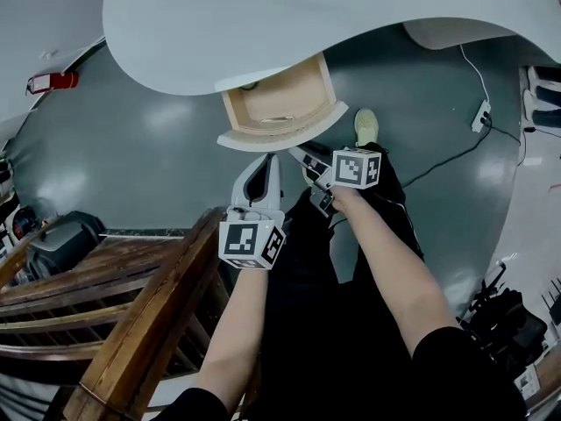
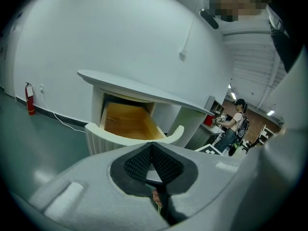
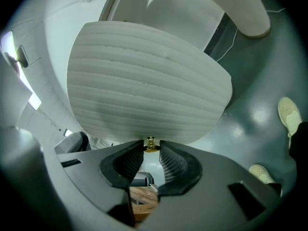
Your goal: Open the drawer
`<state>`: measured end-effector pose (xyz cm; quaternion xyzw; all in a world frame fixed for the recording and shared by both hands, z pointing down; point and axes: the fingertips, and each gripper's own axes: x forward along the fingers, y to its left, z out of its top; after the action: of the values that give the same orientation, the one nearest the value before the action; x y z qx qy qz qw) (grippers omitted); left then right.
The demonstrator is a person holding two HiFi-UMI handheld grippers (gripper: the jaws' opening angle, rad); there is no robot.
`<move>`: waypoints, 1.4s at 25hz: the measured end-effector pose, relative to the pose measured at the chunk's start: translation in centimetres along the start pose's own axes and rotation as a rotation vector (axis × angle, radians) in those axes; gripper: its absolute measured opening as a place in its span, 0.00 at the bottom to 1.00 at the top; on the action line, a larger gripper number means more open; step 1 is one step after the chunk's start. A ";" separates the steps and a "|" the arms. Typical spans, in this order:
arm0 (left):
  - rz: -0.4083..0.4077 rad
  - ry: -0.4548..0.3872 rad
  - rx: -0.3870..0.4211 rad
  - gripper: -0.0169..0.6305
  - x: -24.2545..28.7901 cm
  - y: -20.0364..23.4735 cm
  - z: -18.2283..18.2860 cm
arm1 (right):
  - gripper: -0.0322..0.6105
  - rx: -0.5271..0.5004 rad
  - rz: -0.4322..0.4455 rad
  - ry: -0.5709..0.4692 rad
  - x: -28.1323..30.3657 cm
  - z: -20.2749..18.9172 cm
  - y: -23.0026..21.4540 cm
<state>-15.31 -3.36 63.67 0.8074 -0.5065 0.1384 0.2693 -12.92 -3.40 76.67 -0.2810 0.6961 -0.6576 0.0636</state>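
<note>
Your left hand-held gripper hangs just in front of the drawer, jaws together on nothing. Your right hand-held gripper is clamped on the brass knob of the drawer's ribbed front. That drawer stands pulled out from under the white table.
</note>
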 end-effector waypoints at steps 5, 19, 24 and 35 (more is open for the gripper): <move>0.005 0.004 -0.002 0.04 -0.3 -0.5 -0.2 | 0.22 -0.002 -0.004 0.025 -0.6 -1.0 -0.4; 0.005 0.007 -0.001 0.04 -1.4 -3.3 -0.1 | 0.23 0.027 -0.019 0.063 -1.7 -2.5 -1.0; -0.001 0.001 0.007 0.04 -1.7 -3.9 1.3 | 0.24 0.039 -0.052 0.094 -2.4 -2.5 -0.7; -0.005 -0.021 -0.016 0.04 -2.8 -5.4 6.8 | 0.15 -0.043 -0.048 0.151 -6.4 -1.4 5.7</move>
<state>-12.12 -3.34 55.12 0.8079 -0.5084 0.1250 0.2706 -10.01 0.70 69.62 -0.2487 0.7057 -0.6633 -0.0110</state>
